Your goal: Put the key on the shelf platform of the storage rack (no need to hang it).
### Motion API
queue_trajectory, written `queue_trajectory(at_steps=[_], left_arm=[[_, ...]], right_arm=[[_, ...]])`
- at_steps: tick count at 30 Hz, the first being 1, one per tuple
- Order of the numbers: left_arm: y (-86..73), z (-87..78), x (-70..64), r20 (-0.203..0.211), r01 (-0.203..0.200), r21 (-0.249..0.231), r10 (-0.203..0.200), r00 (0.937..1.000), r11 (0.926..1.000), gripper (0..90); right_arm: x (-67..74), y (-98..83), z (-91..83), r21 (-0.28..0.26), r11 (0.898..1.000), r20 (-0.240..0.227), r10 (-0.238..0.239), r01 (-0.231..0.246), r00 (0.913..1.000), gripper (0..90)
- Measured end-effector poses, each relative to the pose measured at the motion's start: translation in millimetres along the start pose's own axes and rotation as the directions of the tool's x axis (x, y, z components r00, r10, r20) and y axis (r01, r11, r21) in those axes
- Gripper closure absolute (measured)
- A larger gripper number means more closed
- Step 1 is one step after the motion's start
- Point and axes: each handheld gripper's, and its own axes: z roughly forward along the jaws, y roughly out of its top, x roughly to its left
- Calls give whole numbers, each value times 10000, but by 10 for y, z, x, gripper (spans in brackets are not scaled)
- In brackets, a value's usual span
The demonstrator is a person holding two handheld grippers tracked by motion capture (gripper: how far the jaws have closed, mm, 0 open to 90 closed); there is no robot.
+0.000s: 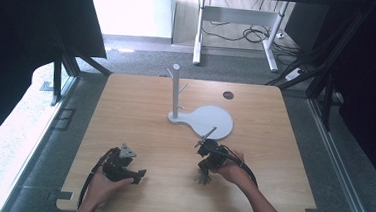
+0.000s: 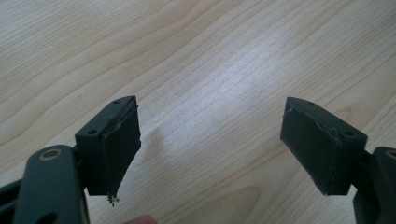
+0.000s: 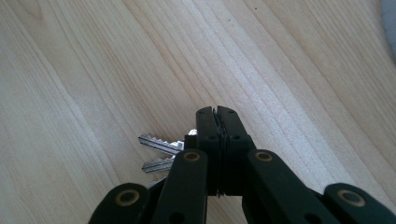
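**Keys clamped in the right gripper above the table**

A bunch of keys (image 3: 161, 151) is seen in the right gripper view, pinched at its head end by the right gripper (image 3: 217, 114), whose jaws are pressed together on it. Two toothed blades are shown fanned out to the left of the jaws in that view, their long axes roughly level across the picture and their tips pointed left; a third may be tucked beneath the linkage, though that part is too hidden to be sure. In the high view the right gripper (image 1: 206, 143) is held over the wooden table (image 1: 140, 112), near the edge of the white round base (image 1: 215, 119) from which a pegged stand (image 1: 175, 92) rises upright. The left gripper (image 2: 210, 140) is held low over bare wood, its jaws spread wide apart with nothing between them; in the high view it (image 1: 141, 175) is well apart from the keys.
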Motion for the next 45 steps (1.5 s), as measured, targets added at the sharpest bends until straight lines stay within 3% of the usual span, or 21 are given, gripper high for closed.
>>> queue_trajectory(at_steps=[10,20,45], left_arm=[[1,-6,0,-35,25,-18,-25,10000,10000,204],[1,-21,3,-17,82,-84,-83,10000,9999,204],[-3,-34,17,-30,193,-199,-193,9998,9996,204]], right_arm=[[8,-15,-140,-223,9997,79,-128,129,9999,896],[54,19,-380,-402,9984,449,-385,404,9982,897],[-32,63,-644,-429,9982,728,-398,430,9966,898]])
